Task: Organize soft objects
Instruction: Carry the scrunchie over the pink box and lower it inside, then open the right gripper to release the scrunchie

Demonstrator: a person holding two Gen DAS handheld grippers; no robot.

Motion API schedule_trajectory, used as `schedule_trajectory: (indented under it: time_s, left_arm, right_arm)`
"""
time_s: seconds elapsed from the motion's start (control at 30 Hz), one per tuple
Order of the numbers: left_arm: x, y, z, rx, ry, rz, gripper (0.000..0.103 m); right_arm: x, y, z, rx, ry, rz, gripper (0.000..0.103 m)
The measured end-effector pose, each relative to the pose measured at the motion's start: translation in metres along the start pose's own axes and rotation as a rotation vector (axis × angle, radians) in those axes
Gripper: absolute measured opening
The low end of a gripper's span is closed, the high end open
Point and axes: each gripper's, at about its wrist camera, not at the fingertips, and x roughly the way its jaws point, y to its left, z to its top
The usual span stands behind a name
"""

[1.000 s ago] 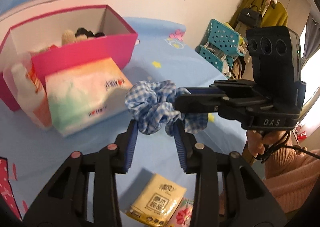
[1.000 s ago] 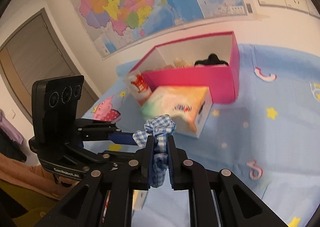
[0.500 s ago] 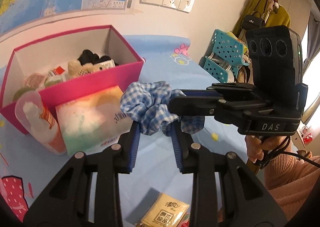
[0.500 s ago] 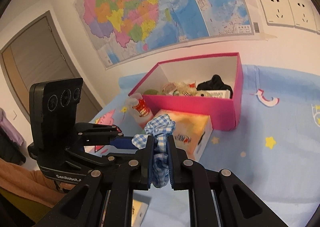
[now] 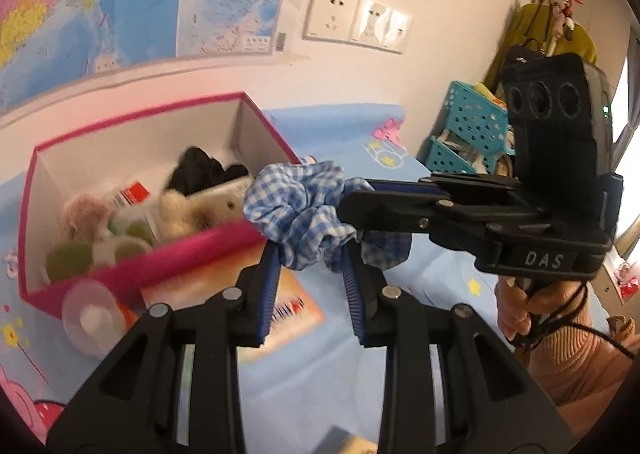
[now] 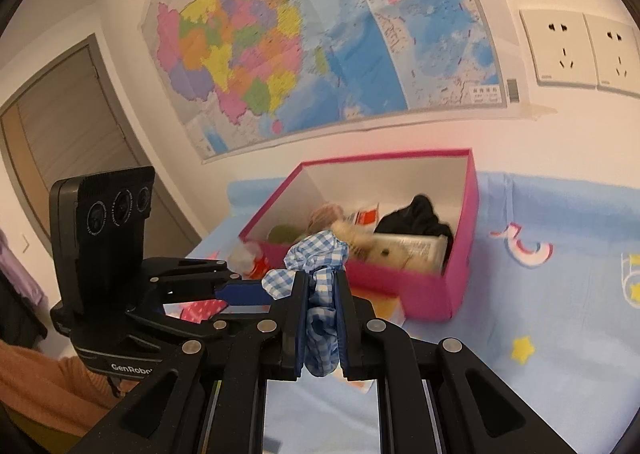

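Both grippers hold the same blue-checked scrunchie [image 5: 304,209] in the air, just above the near wall of the pink box [image 5: 152,260]. The right gripper [image 6: 320,330] is clamped tight on a fold of it, the cloth squeezed flat between its pads and bunching out above and below them. The left gripper [image 5: 310,274] has the scrunchie's lower loops between its blue pads [image 5: 270,282], with the jaws only partly closed; the fabric fills the gap and both pads seem to press on it, so I judge it a light grip. The two tools meet at about a right angle, which likely keeps the limp ring gathered into one bundle so it can be carried over the rim without trailing or snagging.

The box stands open at the far edge of the blue sheet [image 6: 560,334], against the wall under the map [image 6: 320,33]. It already holds a heap of soft things: a black cloth item [image 6: 416,217] toward the right end, a beige plush toy [image 5: 192,209] in the middle, a pinkish fluffy piece [image 5: 82,211] and greenish round things [image 5: 68,260] at the left end, plus some small packets I cannot read. There is room left along the far wall of the box.

Outside it, touching or just beside the near wall, lie a tissue pack [image 5: 296,306] and a clear bottle [image 5: 90,318] on its side. Judging by this, the scrunchie is about to be dropped in; both grips would need to let go once it clears the rim.
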Motion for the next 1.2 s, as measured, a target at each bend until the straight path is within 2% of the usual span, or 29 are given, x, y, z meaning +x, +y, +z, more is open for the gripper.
schedule_trajectory:
  time_s: [0.37, 0.73, 0.87, 1.03, 1.1, 1.2]
  left_arm:
    - [0.034, 0.027, 0.039, -0.036, 0.027, 0.060, 0.033]
    - [0.060, 0.043, 0.053, -0.079, 0.073, 0.111, 0.033]
    - [0.067, 0.046, 0.057, -0.099, 0.085, 0.135, 0.033]
    - [0.072, 0.048, 0.059, -0.100, 0.093, 0.175, 0.033]
    - [0.071, 0.049, 0.058, -0.099, 0.089, 0.192, 0.033]
    - [0.064, 0.050, 0.054, -0.109, 0.072, 0.211, 0.033]
  right_arm:
    - [0.027, -0.026, 0.034, 0.032, -0.026, -0.042, 0.011]
    - [0.060, -0.053, 0.046, 0.104, -0.013, -0.091, 0.013]
    - [0.074, -0.059, 0.051, 0.111, -0.011, -0.135, 0.013]
    - [0.086, -0.064, 0.052, 0.116, -0.009, -0.199, 0.019]
    - [0.087, -0.065, 0.050, 0.122, -0.016, -0.242, 0.028]
    - [0.083, -0.068, 0.047, 0.131, -0.032, -0.265, 0.029]
